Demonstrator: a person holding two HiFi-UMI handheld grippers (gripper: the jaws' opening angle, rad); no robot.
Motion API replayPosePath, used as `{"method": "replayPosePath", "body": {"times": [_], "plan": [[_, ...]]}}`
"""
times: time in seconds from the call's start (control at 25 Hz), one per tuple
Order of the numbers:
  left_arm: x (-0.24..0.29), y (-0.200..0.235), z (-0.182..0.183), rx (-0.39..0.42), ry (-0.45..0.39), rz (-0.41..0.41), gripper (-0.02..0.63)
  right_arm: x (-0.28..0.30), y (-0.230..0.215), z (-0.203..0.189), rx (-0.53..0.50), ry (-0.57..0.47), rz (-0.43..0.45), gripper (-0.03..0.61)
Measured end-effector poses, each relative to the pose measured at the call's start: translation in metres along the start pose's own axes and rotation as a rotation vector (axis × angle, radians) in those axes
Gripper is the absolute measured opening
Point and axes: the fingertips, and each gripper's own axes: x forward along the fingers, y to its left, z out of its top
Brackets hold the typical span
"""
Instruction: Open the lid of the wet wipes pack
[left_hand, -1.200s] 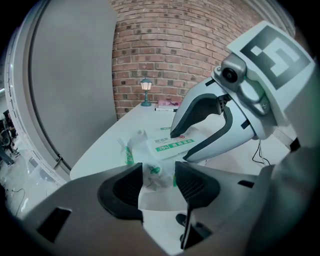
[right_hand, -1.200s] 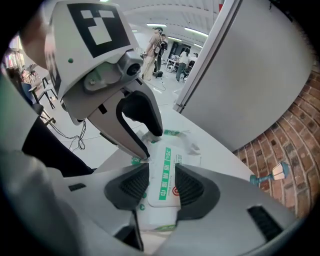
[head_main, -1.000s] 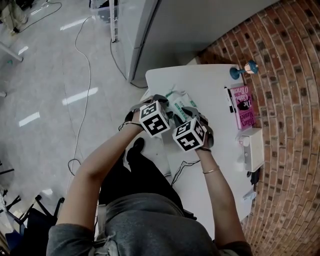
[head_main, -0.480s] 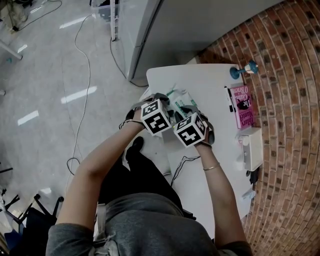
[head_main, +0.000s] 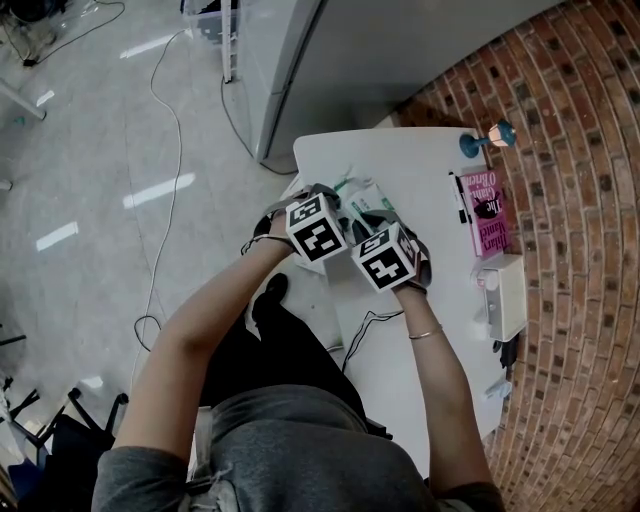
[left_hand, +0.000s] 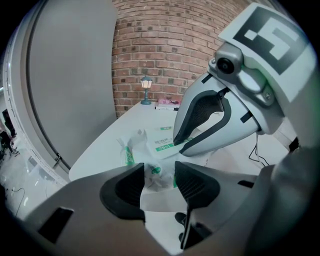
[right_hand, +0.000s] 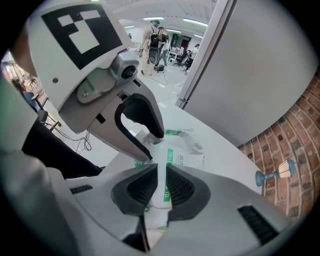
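Observation:
The wet wipes pack (head_main: 362, 198), white with green print, lies on the white table (head_main: 400, 160). My left gripper (left_hand: 159, 181) is shut on the pack's crumpled near end (left_hand: 156, 172). In the head view the left gripper (head_main: 333, 222) sits under its marker cube. My right gripper (right_hand: 160, 189) has just been closing. Its pads now pinch a thin white flap with green print (right_hand: 163, 175) on top of the pack (right_hand: 172, 150). The right gripper (head_main: 372, 240) meets the left one over the pack, which both cubes partly hide.
A pink book (head_main: 488, 215) and a black pen (head_main: 460, 198) lie at the table's right side, by the brick wall. A small blue lamp (head_main: 488, 138) stands at the far corner. A white box (head_main: 505, 297) and a cable (head_main: 365, 335) are nearer. A grey cabinet (head_main: 300, 60) stands behind.
The right gripper's marker cube has tilted a little and now sits closer to the left cube. Both hands have otherwise stayed over the pack.

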Motion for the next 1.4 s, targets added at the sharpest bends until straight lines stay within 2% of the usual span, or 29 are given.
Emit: {"method": "replayPosePath", "body": {"times": [0.64, 1.28, 1.4], "plan": [[0.002, 0.001, 0.001, -0.018, 0.003, 0.003, 0.195, -0.003, -0.008, 0.002, 0.119, -0.044, 0.133, 0.049], [0.003, 0.001, 0.003, -0.022, -0.004, -0.006, 0.190, -0.006, -0.009, 0.003, 0.150, -0.040, 0.249, 0.044], [0.002, -0.001, 0.001, 0.000, 0.002, -0.004, 0.187, -0.015, -0.020, 0.003, 0.162, -0.052, 0.232, 0.040]]}}
